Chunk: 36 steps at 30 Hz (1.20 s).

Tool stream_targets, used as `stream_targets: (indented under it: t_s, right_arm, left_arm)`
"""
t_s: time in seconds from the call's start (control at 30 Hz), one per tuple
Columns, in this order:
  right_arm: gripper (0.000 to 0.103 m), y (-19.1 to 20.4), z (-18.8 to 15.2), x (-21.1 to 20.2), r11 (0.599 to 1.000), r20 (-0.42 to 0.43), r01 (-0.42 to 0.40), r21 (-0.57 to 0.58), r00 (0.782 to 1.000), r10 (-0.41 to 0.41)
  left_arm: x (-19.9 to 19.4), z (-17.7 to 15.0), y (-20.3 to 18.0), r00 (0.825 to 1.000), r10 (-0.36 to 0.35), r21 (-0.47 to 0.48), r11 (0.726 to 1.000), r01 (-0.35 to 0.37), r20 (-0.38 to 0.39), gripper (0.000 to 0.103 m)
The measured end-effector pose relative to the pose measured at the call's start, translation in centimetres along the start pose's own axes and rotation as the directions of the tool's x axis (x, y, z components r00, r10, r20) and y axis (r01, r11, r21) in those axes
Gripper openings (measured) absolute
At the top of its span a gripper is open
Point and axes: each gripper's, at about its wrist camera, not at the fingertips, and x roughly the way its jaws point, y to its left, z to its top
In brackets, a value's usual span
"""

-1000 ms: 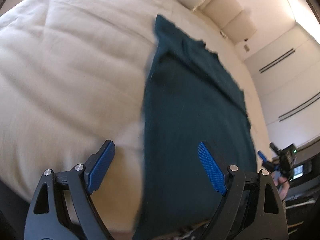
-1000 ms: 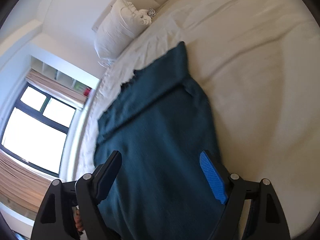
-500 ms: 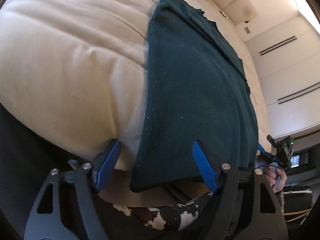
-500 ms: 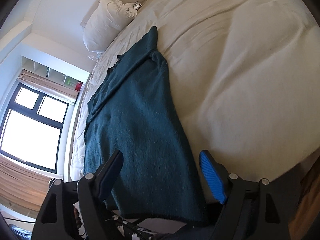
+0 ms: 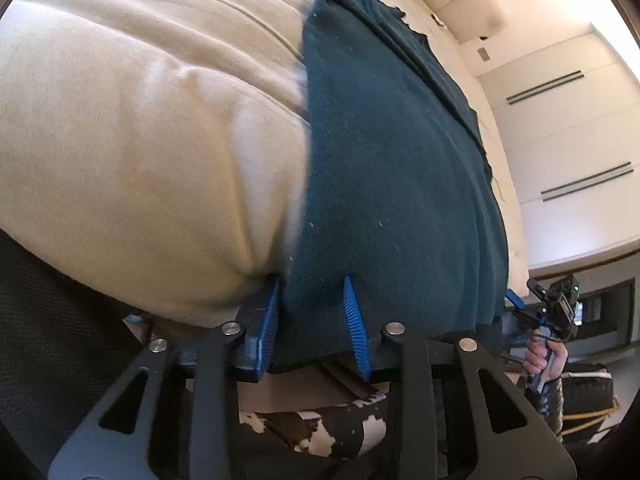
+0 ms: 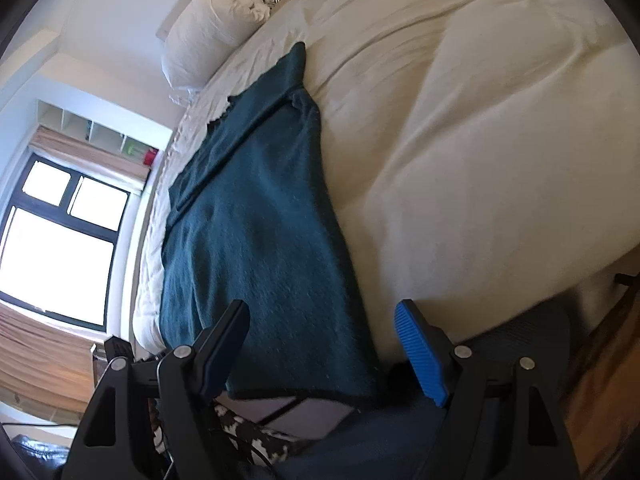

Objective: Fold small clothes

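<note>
A dark teal knit garment (image 5: 392, 168) lies spread flat along the cream bed (image 5: 132, 128), its near hem hanging over the bed's edge. My left gripper (image 5: 310, 320) is part-closed, its blue pads on either side of the hem's left corner, with a gap still between them. In the right wrist view the garment (image 6: 256, 240) runs from the pillow end to the near edge. My right gripper (image 6: 324, 344) is open, its jaws on either side of the hem's right corner, not touching it.
A white pillow (image 6: 208, 24) lies at the head of the bed. A window (image 6: 52, 236) is at the left. The right gripper and the hand holding it show in the left wrist view (image 5: 548, 320). Patterned trousers (image 5: 332, 428) are below the bed's edge.
Both grippers have come down and back from above the garment to its near hem at the bed's edge. The left jaws have narrowed around the hem corner; the right jaws stay wide.
</note>
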Motion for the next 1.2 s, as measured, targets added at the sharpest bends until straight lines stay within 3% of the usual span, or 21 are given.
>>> stream_targets:
  t_s: [0.13, 0.23, 0.33, 0.53, 0.6, 0.67, 0.77, 0.93, 1.2]
  right_arm:
    - [0.078, -0.4, -0.3, 0.2, 0.999, -0.061, 0.036, -0.012, 0.997, -0.036]
    - [0.077, -0.9, -0.6, 0.9, 0.999, -0.102, 0.048, 0.002, 0.994, -0.047]
    - [0.075, -1.0, -0.8, 1.7, 0.999, -0.142, 0.039, 0.006, 0.989, -0.038]
    - [0.068, -1.6, -0.9, 2.9, 0.999, -0.183, 0.024, 0.026, 0.983, -0.019]
    - [0.063, -1.8, -0.9, 2.7, 0.999, -0.182, 0.018, 0.028, 0.983, -0.012]
    - [0.043, -1.8, -1.0, 2.7, 0.999, -0.194, 0.023, 0.022, 0.981, -0.018]
    - [0.019, -1.5, -1.4, 2.9, 0.999, -0.212, 0.033, -0.004, 0.977, -0.033]
    - [0.01, -0.7, -1.7, 2.7, 1.0, -0.192, 0.019, -0.02, 0.981, -0.022]
    - [0.009, 1.3, -1.8, 1.3, 0.997, -0.152, -0.033, -0.067, 0.988, 0.022]
  left_arm:
    - [0.9, -0.2, -0.6, 0.999, -0.018, 0.02, 1.0, 0.019, -0.042, 0.03]
    - [1.3, -0.1, -0.1, 0.998, -0.034, -0.018, 0.999, 0.034, -0.049, 0.03]
    - [1.4, -0.1, 0.7, 0.996, -0.072, -0.059, 0.996, 0.069, -0.049, 0.03]
    - [1.1, 0.0, 1.2, 0.994, -0.09, -0.05, 0.995, 0.087, -0.06, 0.029]
    - [1.0, 0.1, 0.8, 0.996, -0.068, -0.027, 0.997, 0.066, -0.064, 0.019]
    - [0.8, 0.1, 0.8, 0.996, -0.06, -0.023, 0.998, 0.058, -0.067, 0.008]
    - [0.3, 0.0, 0.8, 0.996, -0.058, -0.006, 0.998, 0.058, -0.073, 0.005]
    - [-0.8, 0.4, 0.1, 0.996, -0.057, 0.041, 0.997, 0.06, -0.072, 0.004]
    - [-2.8, 1.0, -0.5, 0.989, -0.13, 0.075, 0.988, 0.135, -0.069, 0.004]
